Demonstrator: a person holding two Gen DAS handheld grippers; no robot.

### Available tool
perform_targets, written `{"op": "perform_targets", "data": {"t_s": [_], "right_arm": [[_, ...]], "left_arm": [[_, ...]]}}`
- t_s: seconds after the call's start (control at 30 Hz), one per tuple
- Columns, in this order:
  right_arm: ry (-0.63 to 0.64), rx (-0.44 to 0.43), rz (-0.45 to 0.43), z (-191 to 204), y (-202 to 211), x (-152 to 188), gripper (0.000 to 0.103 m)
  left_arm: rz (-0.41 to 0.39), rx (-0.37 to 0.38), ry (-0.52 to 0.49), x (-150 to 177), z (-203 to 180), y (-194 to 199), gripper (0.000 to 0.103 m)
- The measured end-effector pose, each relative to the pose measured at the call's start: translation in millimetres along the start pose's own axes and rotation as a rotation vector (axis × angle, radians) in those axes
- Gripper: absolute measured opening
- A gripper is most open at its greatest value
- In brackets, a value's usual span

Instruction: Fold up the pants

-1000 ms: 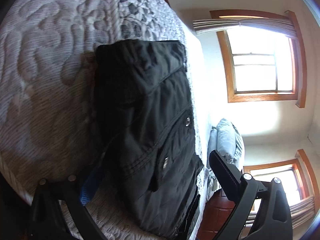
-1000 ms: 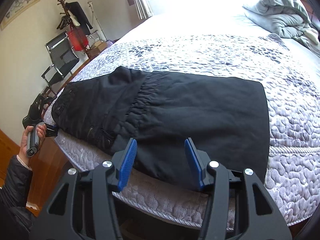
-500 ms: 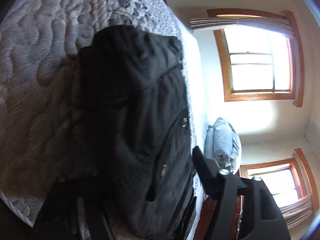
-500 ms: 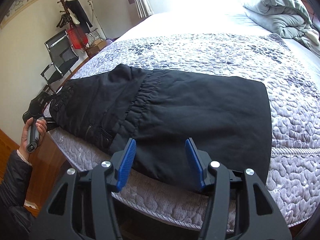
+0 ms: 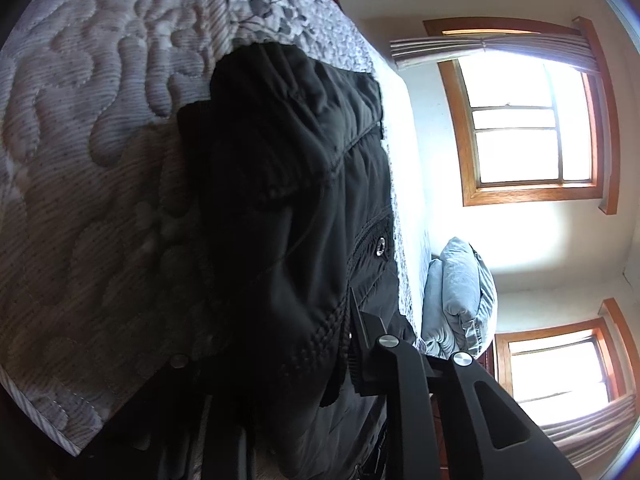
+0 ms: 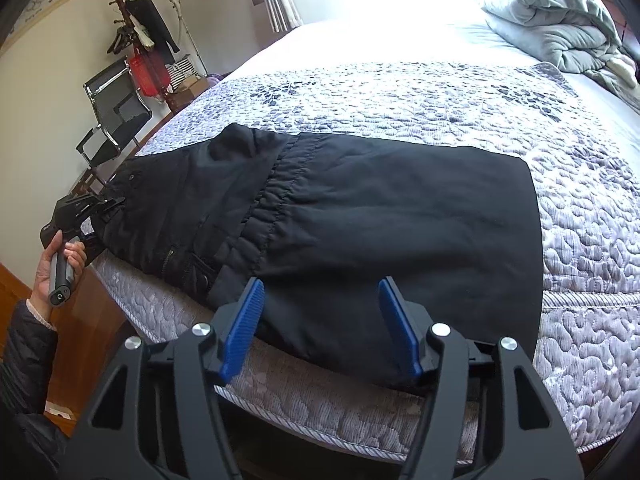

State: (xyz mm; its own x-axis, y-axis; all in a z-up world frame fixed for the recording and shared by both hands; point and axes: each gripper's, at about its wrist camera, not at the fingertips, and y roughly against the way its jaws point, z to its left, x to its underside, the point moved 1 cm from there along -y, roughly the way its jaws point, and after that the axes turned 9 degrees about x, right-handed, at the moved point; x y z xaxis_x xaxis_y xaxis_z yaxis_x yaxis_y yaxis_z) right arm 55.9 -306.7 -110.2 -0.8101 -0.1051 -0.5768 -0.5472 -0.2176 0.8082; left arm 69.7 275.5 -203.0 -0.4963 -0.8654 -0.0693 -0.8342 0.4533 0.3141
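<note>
Right wrist view showed black pants (image 6: pixel 380 216) laid flat across the near edge of a quilted bed (image 6: pixel 580 208), waistband end at the left hanging toward the bed's corner, folded end at the right. Right gripper (image 6: pixel 320 324) hovered just over the near edge of the pants, blue pads spread and opening wider, cloth under them but not pinched. At far left a hand (image 6: pixel 60 258) held the left gripper (image 6: pixel 102 210) against the waistband end.

Left wrist view: left gripper (image 5: pixel 280 360) was closing on the waistband, cloth bunched up between its fingers; one finger (image 5: pixel 372 344) pressed against the fabric, the other lost under dark cloth. Reads as a pinch on the pants, jaws nearly together.

Step in hand, by my read: grabbing both ends for the next fold; left side taken, right side not yet. Next move likely calls for the right gripper to drop onto the near edge and close on all layers, then both lift together and carry one end over the other. Risk: only catching the top layer.

A grey blanket (image 6: pixel 560 24) sat heaped on the far right, well apart.
</note>
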Motion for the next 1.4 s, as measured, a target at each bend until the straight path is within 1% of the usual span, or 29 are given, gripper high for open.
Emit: {"op": "perform_targets", "data": {"t_s": [0.1,0.2,0.3,0.37,0.43,0.5,0.67,0.8,0.87,1.0,1.13,1.2,1.23,1.3,1.37,1.4], "right_arm": [[-0.014,0.021,-0.006,-7,0,-1,0.061],[-0.074,0.032,-0.010,-22,0,-1,0.061],[-0.121,0.051,-0.015,-38,1,0,0.061],[-0.134,0.065,-0.017,-44,3,1,0.060],[-0.152,0.070,-0.019,-50,4,3,0.061],[-0.165,0.077,-0.020,-55,4,5,0.061],[-0.197,0.078,-0.028,-65,5,9,0.061],[-0.210,0.078,-0.030,-69,6,12,0.060],[-0.219,0.076,-0.030,-72,5,14,0.060],[-0.233,0.079,-0.029,-78,6,17,0.060],[-0.249,0.084,-0.032,-85,7,20,0.060],[-0.259,0.087,-0.032,-89,6,22,0.061],[-0.264,0.087,-0.033,-91,7,23,0.061],[-0.271,0.086,-0.033,-93,7,24,0.061],[-0.278,0.084,-0.033,-94,7,26,0.061],[-0.279,0.083,-0.033,-94,7,26,0.061]], "left_arm": [[-0.002,0.022,-0.037,-5,-11,-7,0.017],[-0.005,0.033,-0.096,-3,-28,-8,0.015],[-0.006,0.061,-0.139,0,-48,-11,0.015],[-0.003,0.092,-0.185,2,-67,-16,0.015],[0.006,0.109,-0.244,6,-90,-20,0.015],[0.019,0.121,-0.301,13,-111,-26,0.015],[0.082,0.148,-0.461,40,-161,-48,0.017],[0.136,0.148,-0.572,64,-187,-63,0.019],[0.172,0.138,-0.640,80,-200,-76,0.020],[0.229,0.116,-0.727,105,-214,-96,0.022],[0.274,0.064,-0.828,131,-220,-116,0.023],[0.298,0.041,-0.880,149,-225,-132,0.024],[0.315,0.023,-0.923,159,-226,-140,0.025],[0.347,0.002,-0.974,173,-226,-151,0.026],[0.386,-0.020,-1.017,197,-220,-158,0.028],[0.402,-0.029,-1.030,202,-218,-164,0.030]]}}
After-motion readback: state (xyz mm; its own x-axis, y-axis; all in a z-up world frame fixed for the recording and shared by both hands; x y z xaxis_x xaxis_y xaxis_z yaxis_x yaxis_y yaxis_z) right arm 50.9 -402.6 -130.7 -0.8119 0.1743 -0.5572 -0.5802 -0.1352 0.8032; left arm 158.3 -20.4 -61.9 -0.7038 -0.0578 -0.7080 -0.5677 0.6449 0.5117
